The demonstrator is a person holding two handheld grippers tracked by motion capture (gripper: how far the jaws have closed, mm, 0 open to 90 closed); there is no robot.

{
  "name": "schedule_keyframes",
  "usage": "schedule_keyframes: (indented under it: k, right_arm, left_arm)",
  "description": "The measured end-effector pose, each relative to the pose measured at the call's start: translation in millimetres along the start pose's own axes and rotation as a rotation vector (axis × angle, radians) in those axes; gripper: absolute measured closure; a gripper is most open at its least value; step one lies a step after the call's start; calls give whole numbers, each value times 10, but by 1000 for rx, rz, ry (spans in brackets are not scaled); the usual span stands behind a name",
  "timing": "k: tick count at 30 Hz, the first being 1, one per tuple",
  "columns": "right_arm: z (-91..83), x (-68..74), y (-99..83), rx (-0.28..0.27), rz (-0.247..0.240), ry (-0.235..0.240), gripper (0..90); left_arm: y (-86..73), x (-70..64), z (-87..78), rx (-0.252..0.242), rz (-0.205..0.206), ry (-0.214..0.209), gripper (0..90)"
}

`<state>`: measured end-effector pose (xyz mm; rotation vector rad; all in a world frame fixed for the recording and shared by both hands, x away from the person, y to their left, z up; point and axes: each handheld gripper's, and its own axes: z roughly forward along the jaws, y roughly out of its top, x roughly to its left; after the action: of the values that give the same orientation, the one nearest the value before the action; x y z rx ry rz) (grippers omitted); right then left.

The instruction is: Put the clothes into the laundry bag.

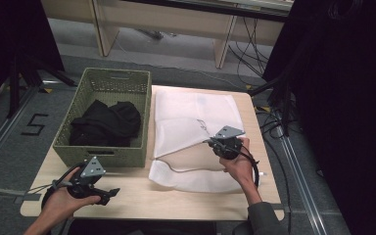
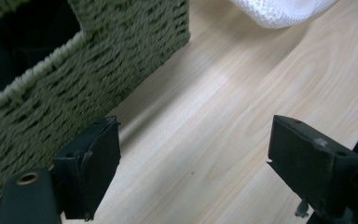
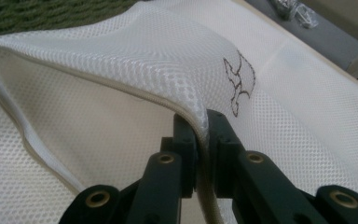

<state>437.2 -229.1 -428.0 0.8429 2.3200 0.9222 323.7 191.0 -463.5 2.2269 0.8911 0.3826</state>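
Jaws of the right gripper (image 3: 201, 135) pinch the zippered edge of the white mesh bag (image 1: 191, 120), lifting it at frame centre. Lower left, the left gripper (image 1: 108, 194) hangs spread and empty over the table (image 1: 142, 196), beside the green basket (image 1: 127, 81) of dark clothes (image 1: 107, 122).

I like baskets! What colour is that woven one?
The basket is olive green, woven all over. It shows best in the high view.
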Motion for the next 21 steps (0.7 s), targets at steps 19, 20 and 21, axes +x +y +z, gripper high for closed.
schedule_keyframes:
  k: [19,20,21]
  right_arm:
    - [-49,-84,84,-49,1,-14,850]
    - [-46,-77,87,-52,13,-15,850]
    - [-43,-75,84,-53,12,-16,850]
  left_arm:
    - [768,582,-574,-139,18,113,165]
    - [832,650,-568,-134,23,124,171]
    - [894,722,-553,-124,12,130,172]
